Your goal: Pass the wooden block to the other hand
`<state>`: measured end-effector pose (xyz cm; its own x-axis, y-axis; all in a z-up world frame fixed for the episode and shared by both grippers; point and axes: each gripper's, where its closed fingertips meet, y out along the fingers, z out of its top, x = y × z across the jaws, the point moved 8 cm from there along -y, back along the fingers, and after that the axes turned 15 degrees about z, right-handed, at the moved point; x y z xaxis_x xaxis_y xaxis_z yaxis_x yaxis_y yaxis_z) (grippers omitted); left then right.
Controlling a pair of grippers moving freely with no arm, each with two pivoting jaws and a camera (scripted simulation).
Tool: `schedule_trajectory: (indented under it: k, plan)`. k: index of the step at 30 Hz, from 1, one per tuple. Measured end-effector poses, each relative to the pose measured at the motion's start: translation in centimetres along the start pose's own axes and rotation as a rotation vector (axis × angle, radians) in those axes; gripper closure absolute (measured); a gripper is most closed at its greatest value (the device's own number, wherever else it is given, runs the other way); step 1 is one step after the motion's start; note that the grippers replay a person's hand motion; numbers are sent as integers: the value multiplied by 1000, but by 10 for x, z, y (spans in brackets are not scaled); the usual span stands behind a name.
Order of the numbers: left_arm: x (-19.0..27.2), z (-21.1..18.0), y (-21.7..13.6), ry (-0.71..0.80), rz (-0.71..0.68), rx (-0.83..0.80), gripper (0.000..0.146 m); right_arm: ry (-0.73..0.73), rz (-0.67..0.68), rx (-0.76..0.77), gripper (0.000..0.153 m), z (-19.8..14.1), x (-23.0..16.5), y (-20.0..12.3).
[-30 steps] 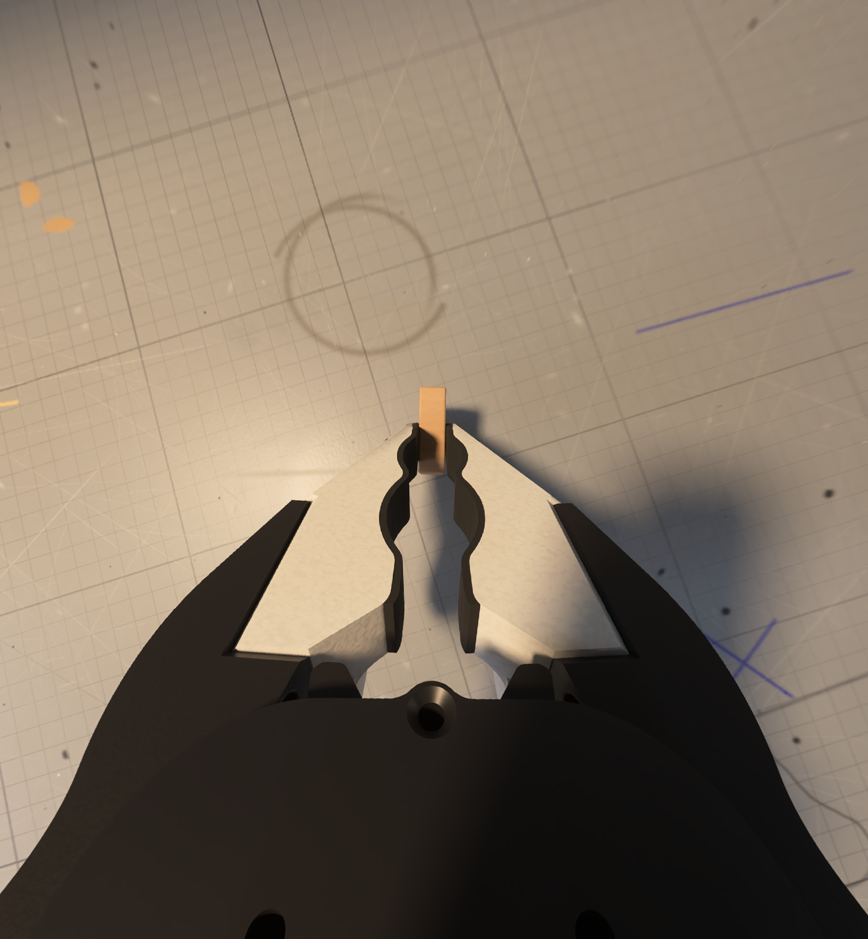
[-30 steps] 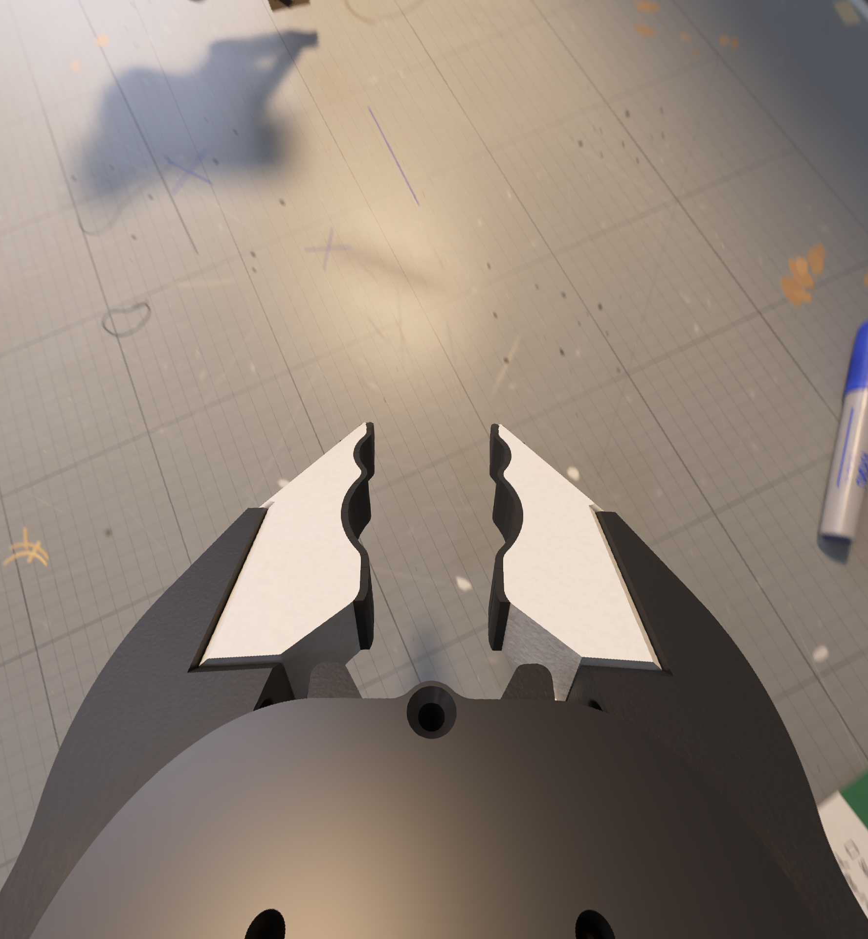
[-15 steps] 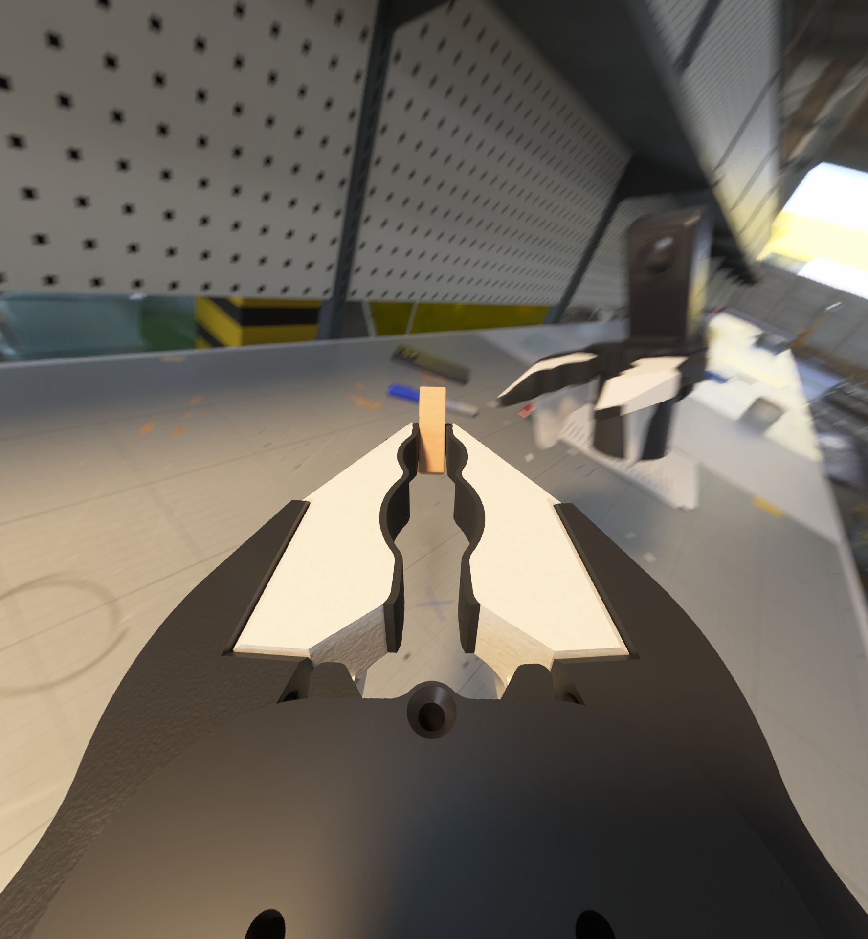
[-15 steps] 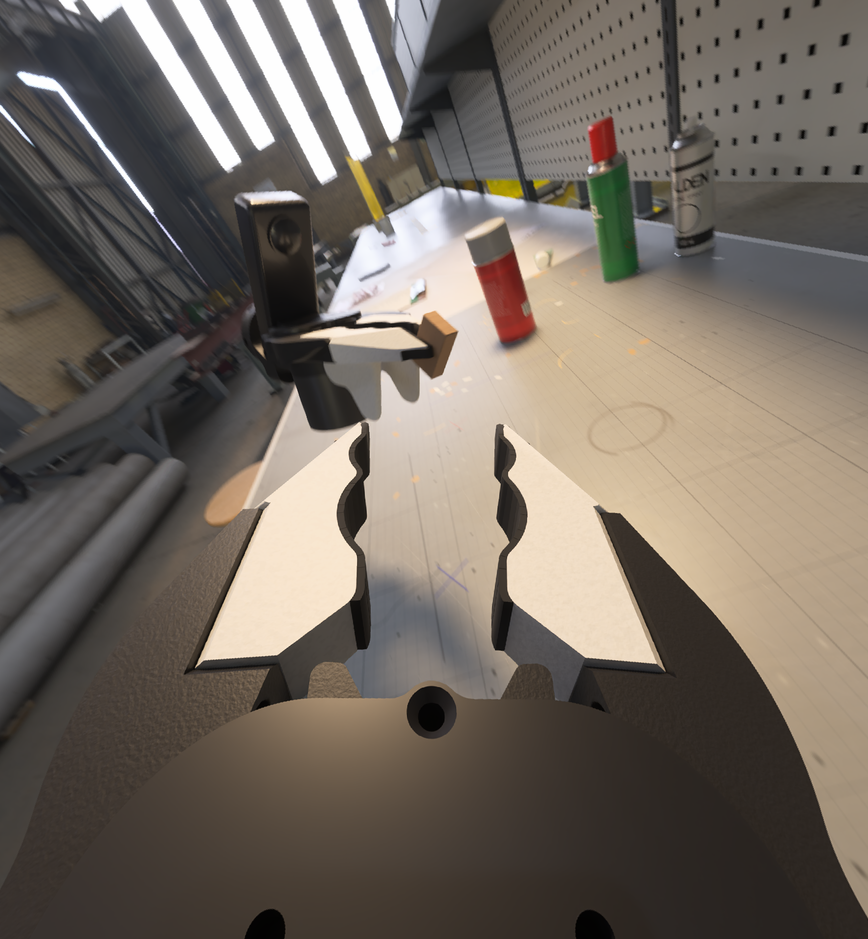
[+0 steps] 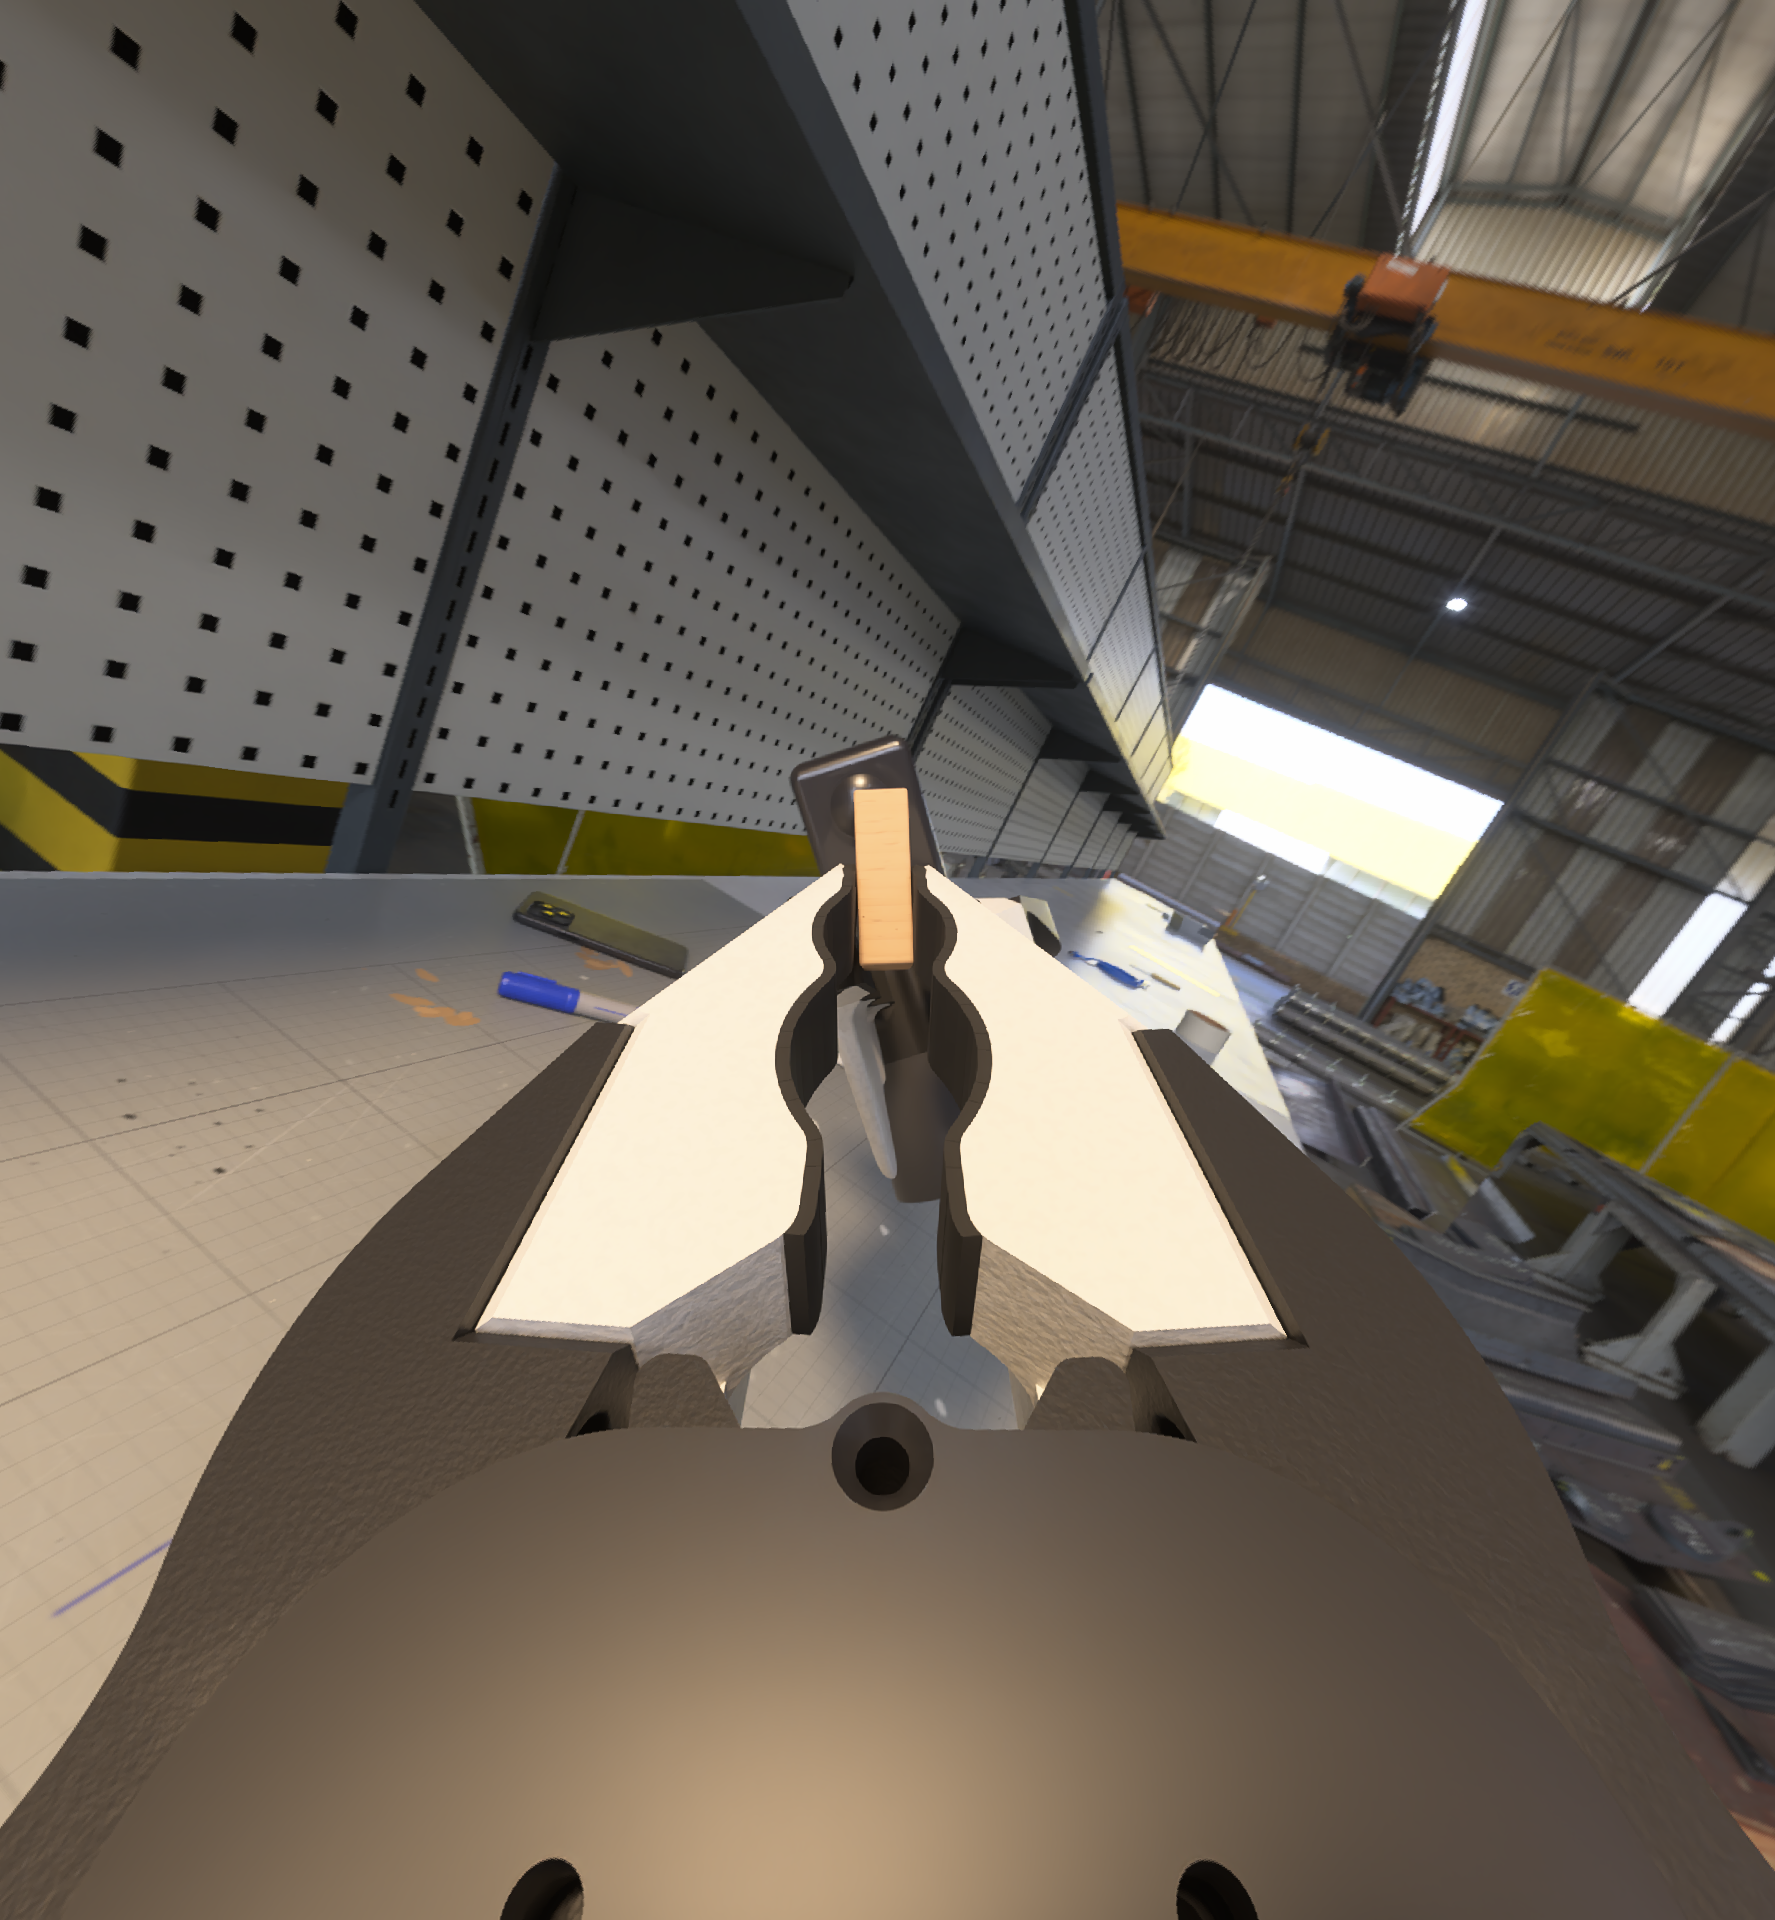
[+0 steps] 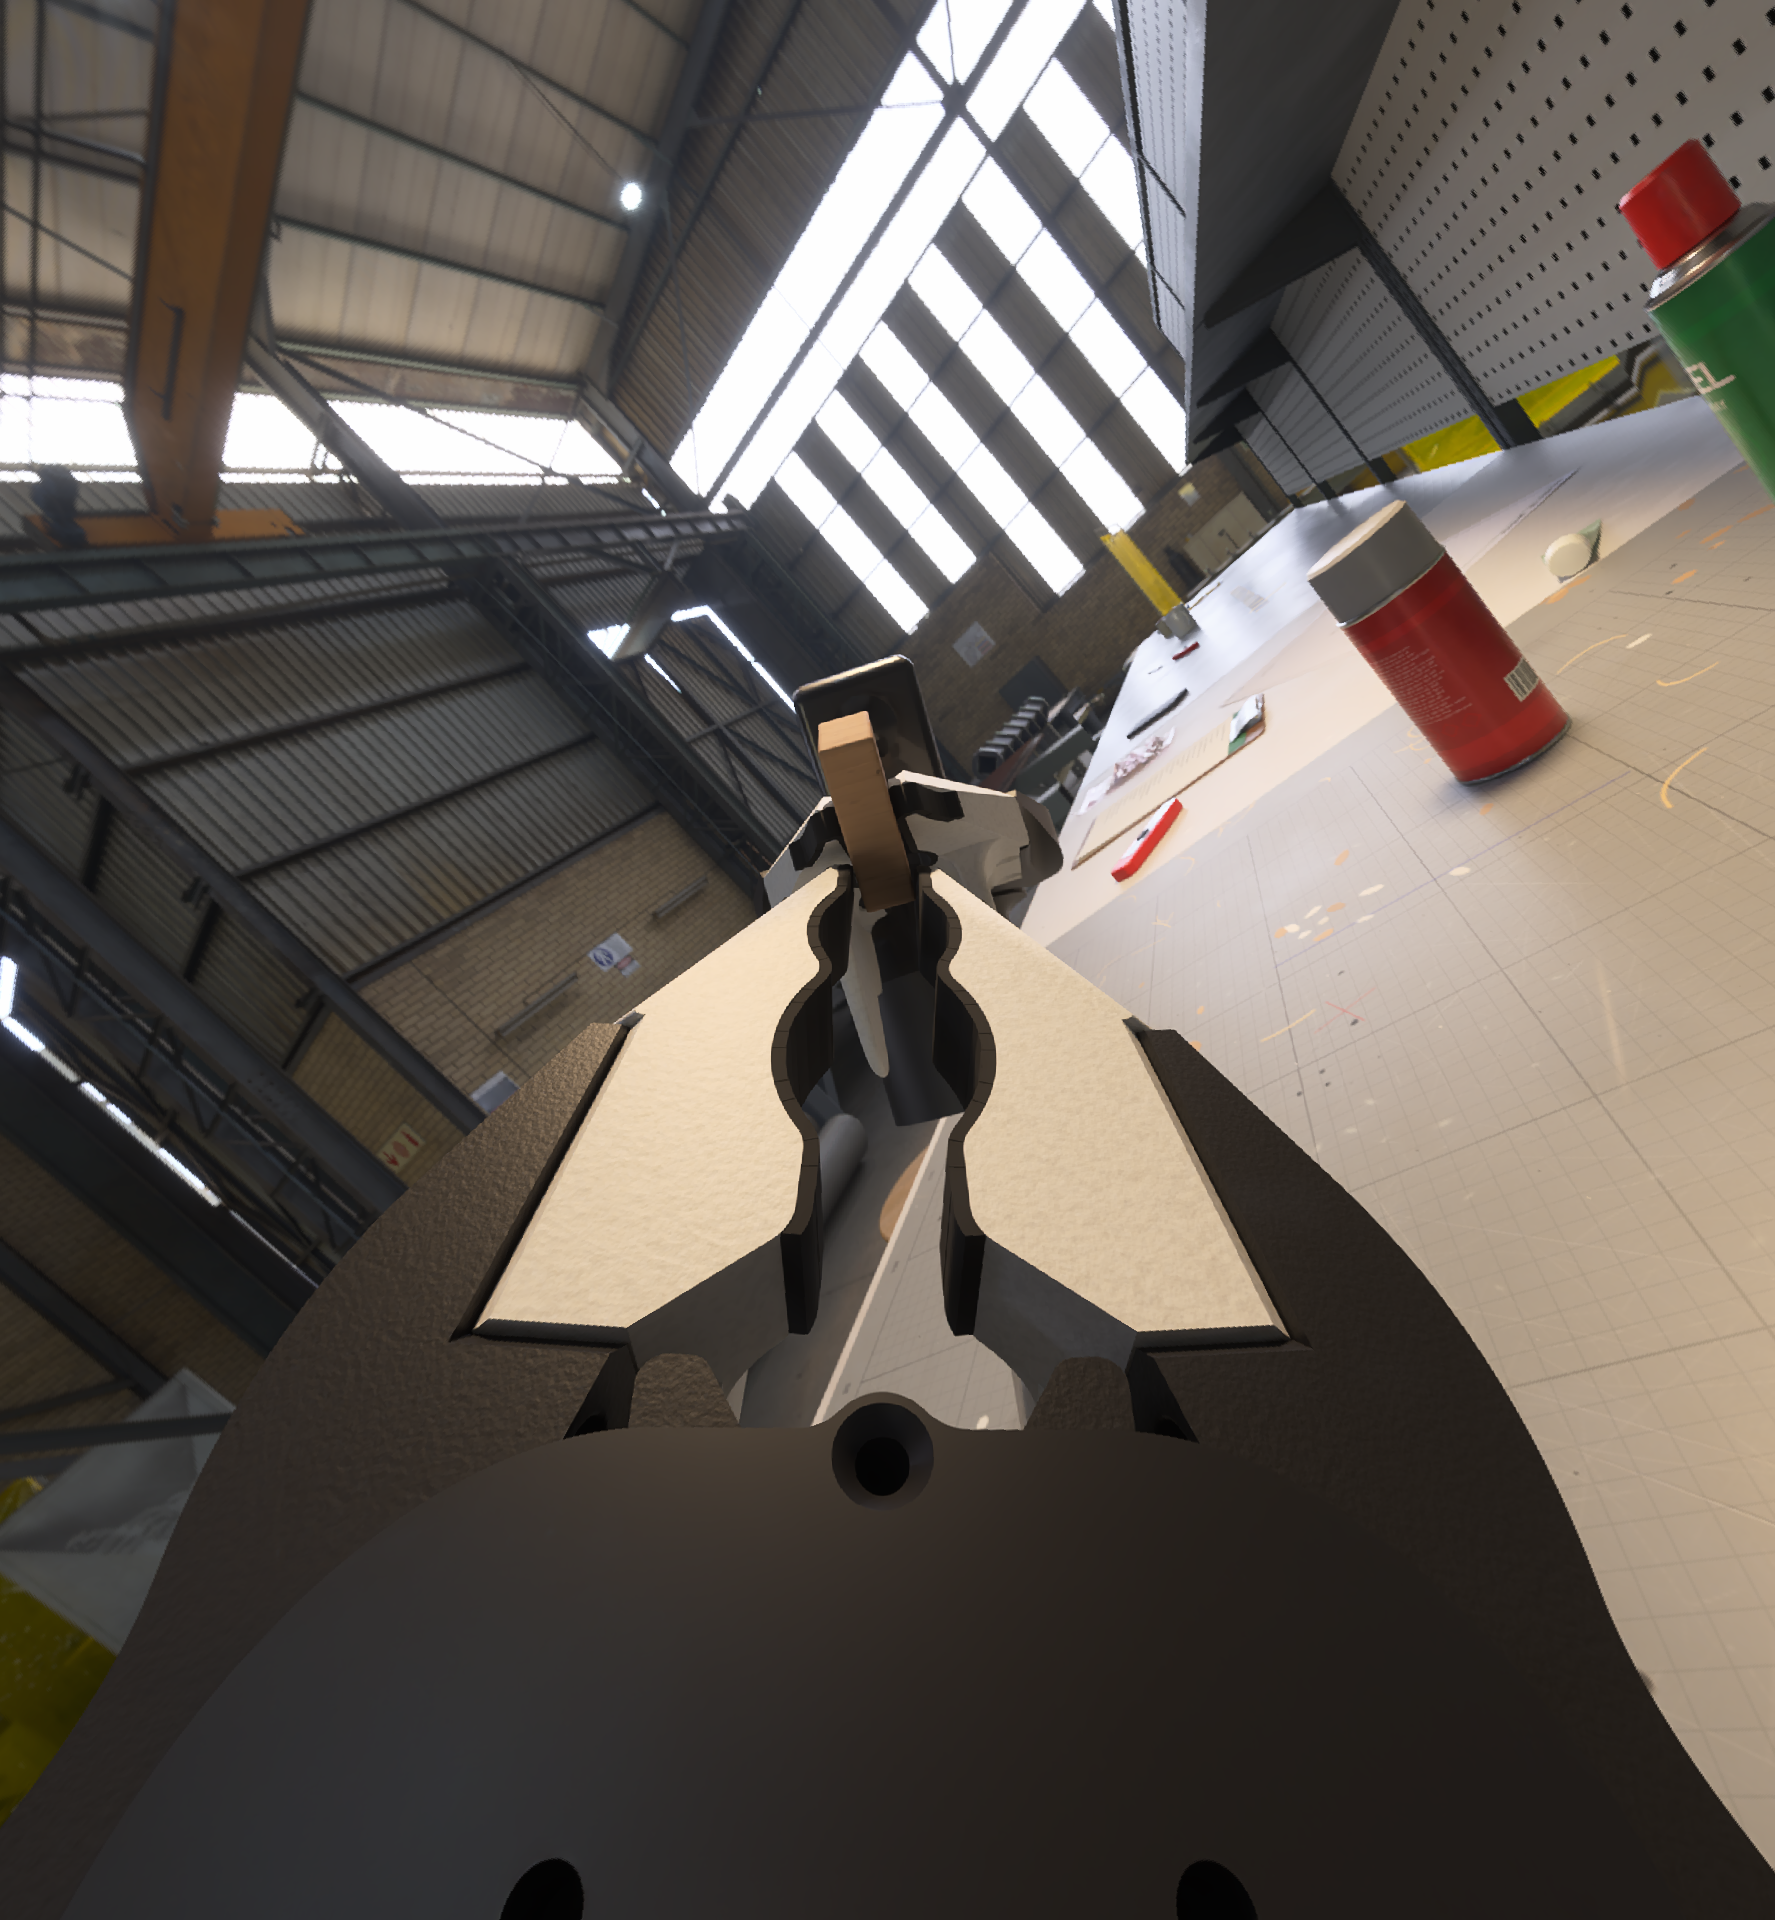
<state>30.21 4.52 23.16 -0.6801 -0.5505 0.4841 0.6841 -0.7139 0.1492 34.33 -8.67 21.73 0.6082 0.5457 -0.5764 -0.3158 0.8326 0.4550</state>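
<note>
The wooden block (image 5: 883, 878) is a thin tan slab held upright in the air above the grid-marked bench (image 5: 187, 1143). My left gripper (image 5: 883, 896) is shut on its lower part. My right gripper (image 6: 883, 885) faces the left one head-on and is shut on the same block (image 6: 865, 805), its fingertips closed on the block's near end. In the left wrist view the right gripper's dark body (image 5: 909, 1049) shows through the finger gap behind the block. In the right wrist view the left gripper's white fingers (image 6: 976, 831) show just beyond the block.
A blue marker (image 5: 550, 992) and a black phone (image 5: 602, 930) lie on the bench near the pegboard wall (image 5: 239, 468). A red spray can (image 6: 1434, 665) and a green one (image 6: 1766, 353) stand on the bench. A small red object (image 6: 1148, 842) lies by a clipboard (image 6: 1163, 769).
Both grippers rose from the bench and turned to face each other. The right gripper moved in to the block and its fingers closed on it; the left kept its grip.
</note>
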Motion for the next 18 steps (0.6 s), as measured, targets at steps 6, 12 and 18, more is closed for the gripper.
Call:
schedule_trajectory:
  k: [6, 12, 18]
  plan:
    - [-4, -6, 9, -67, -57, -13, 137, -36, -65, -19, 142, 2, -4, -8]
    - [-29, -5, 9, 12, 22, -159, 102, -148, -359, -202, 142, 6, -10, -40]
    - [-70, -24, 0, 172, 237, -482, 71, -237, -701, -439, 142, 4, -11, -89]
